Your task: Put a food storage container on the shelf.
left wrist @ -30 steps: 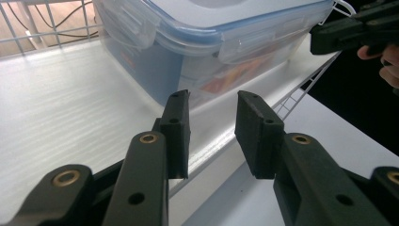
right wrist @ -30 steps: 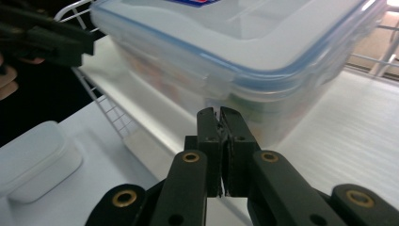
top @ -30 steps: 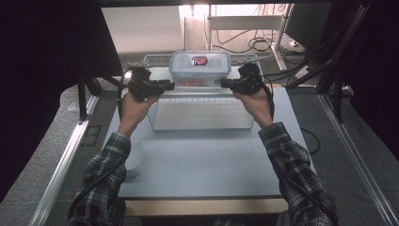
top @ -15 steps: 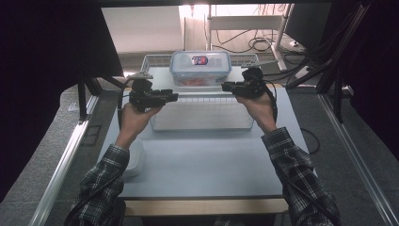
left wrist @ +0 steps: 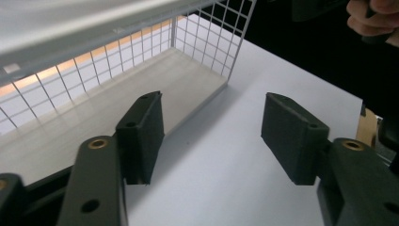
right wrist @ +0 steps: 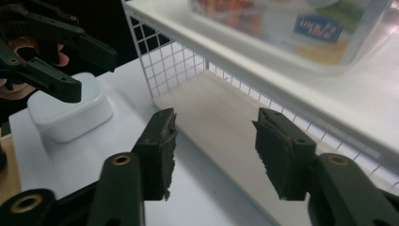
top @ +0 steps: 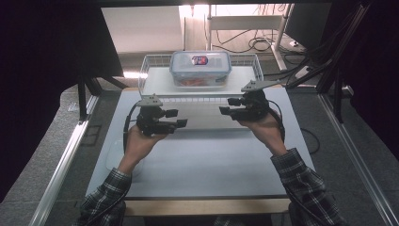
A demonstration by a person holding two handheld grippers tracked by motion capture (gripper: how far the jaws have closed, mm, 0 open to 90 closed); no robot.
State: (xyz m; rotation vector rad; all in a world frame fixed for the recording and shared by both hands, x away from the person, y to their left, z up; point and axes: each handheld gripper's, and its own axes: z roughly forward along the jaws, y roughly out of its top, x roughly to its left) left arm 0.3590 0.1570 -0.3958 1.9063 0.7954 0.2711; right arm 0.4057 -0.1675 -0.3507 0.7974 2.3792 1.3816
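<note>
A white wire rack (top: 151,77) stands at the back of the white table (top: 202,165). On its top shelf rests a clear lidded food container (top: 200,68) with a label; the same container (right wrist: 301,28) shows blurred in the right gripper view. My left gripper (top: 179,118) hovers open and empty in front of the rack's left part. My right gripper (top: 226,105) hovers open and empty before its right part. In the left gripper view the left gripper (left wrist: 214,136) points past the rack's (left wrist: 141,80) lower bay. The right gripper (right wrist: 214,150) faces that bay too.
A small white lidded box (right wrist: 70,113) sits on the table's left side, partly under the left forearm (top: 112,157). Metal frame rails run along both sides of the table. Cables lie on the floor behind.
Both grippers have drawn back from the rack's top shelf towards the person and now hang lower over the table. The rack and container have not moved.
</note>
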